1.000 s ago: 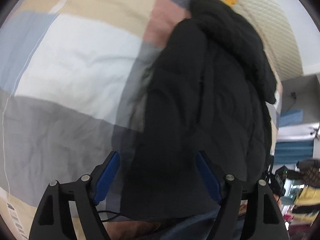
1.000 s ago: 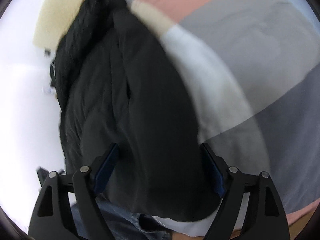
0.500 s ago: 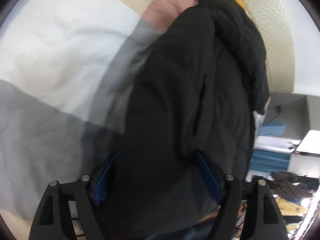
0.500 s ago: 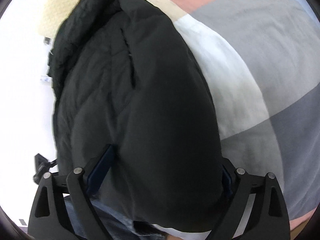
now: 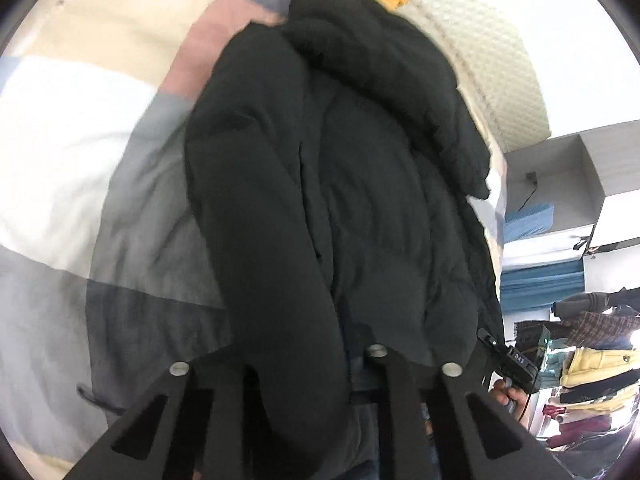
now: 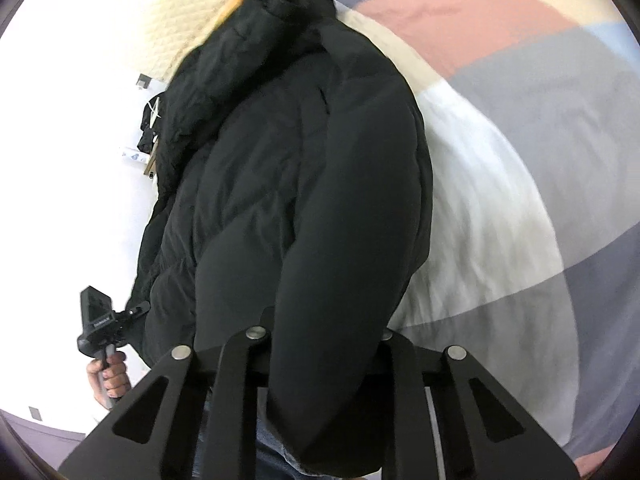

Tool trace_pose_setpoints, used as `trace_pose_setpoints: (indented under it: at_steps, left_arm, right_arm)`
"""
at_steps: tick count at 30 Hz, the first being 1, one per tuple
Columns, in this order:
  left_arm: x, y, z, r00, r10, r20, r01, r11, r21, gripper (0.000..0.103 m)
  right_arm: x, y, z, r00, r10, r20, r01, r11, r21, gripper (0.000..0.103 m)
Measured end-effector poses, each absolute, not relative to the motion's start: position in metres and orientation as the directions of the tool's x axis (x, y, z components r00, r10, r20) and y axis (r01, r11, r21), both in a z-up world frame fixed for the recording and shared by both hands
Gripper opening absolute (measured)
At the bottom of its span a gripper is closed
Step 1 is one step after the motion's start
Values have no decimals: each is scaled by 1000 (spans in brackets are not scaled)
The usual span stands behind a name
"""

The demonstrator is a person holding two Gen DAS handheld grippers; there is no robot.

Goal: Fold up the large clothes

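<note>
Big black puffy jacket (image 5: 360, 208) lies long on the bed, both grippers pinching its near end.

The jacket's long side runs away from the cameras: its hood end (image 5: 360, 40) points to the far headboard (image 5: 492, 80), its bottom end is close to the person. It rests on the bed's patchwork blanket (image 5: 60, 128) of white, grey, pink and tan squares. The left gripper (image 5: 304, 364) has its jaws closing with a thick black fold of jacket between them. The right gripper (image 6: 324, 344) has its jaws closing on another fold too. Off to the side, an open shelf box (image 5: 560, 168) holds a cable, and stacked clothes (image 5: 592, 360) sit below.
</note>
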State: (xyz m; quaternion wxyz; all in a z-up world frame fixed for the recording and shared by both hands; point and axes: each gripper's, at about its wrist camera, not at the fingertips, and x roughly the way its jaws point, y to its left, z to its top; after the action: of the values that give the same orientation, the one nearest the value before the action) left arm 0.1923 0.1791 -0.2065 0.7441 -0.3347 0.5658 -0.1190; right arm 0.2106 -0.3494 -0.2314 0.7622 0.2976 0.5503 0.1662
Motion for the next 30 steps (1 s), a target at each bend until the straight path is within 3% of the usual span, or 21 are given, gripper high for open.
trace_pose_setpoints:
  at_steps: [7, 15, 25, 30]
  left_arm:
    - [173, 199, -143, 429, -571, -700, -171, 710, -683, 5]
    - [125, 231, -53, 542, -602, -586, -76, 660, -748, 4]
    - [48, 229, 39, 582, -593, -557, 35, 702, -711, 4]
    - [-2, 221, 61, 589, -606, -535, 67, 697, -714, 4]
  right_arm:
    - [205, -355, -164, 452, 521, -724, 18, 806, 591, 13]
    - [180, -360, -73, 537, 508, -673, -88, 827, 555, 11]
    - [99, -374, 2, 617, 614, -493, -188, 722, 665, 11]
    - [56, -381, 21, 637, 646, -421, -223, 677, 702, 11]
